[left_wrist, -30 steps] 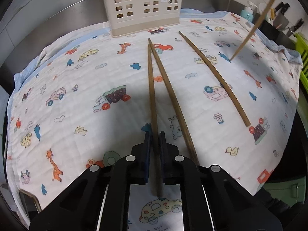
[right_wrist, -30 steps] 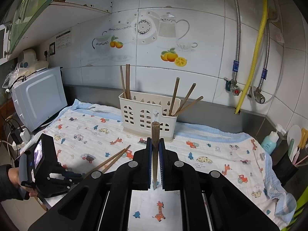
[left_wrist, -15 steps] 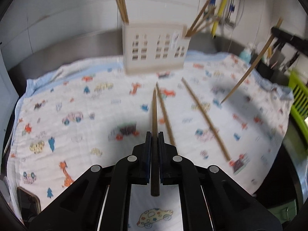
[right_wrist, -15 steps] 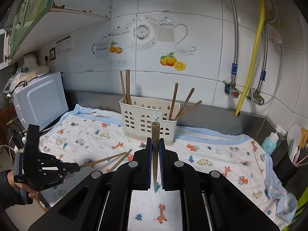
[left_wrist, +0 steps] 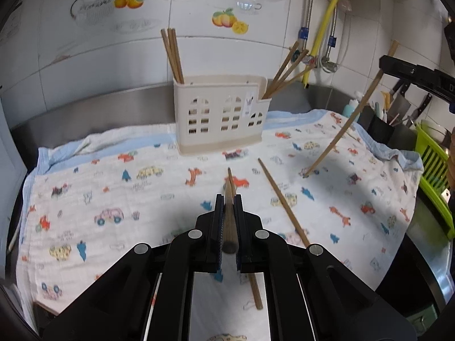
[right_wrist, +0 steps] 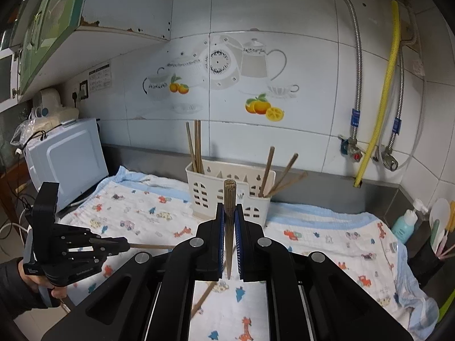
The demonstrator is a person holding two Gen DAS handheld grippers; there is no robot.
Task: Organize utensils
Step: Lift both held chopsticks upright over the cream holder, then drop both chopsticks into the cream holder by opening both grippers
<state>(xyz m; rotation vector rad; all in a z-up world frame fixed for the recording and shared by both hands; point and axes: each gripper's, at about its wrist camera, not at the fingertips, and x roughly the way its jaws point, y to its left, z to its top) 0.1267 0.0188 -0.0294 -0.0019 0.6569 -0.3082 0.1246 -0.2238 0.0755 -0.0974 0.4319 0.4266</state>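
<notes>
My left gripper (left_wrist: 228, 201) is shut on a brown chopstick (left_wrist: 229, 213) and holds it above the patterned cloth (left_wrist: 113, 193), pointing at the cream utensil holder (left_wrist: 221, 116). It also shows in the right wrist view (right_wrist: 125, 245). My right gripper (right_wrist: 229, 216) is shut on another chopstick (right_wrist: 229, 199), held steeply; that chopstick (left_wrist: 349, 122) shows at the right in the left wrist view. Two chopsticks (left_wrist: 281, 199) lie on the cloth. The holder (right_wrist: 227, 196) has chopsticks standing in both end compartments.
A white microwave (right_wrist: 68, 156) stands at the left end of the counter. A teal bottle (right_wrist: 403, 224), a dark utensil cup (left_wrist: 378, 125) and a green rack (left_wrist: 432, 176) stand at the right. A tiled wall with pipes (right_wrist: 384, 91) backs the counter.
My left gripper has lifted its chopstick off the cloth and tilted up towards the holder. The right gripper has risen a little with its chopstick.
</notes>
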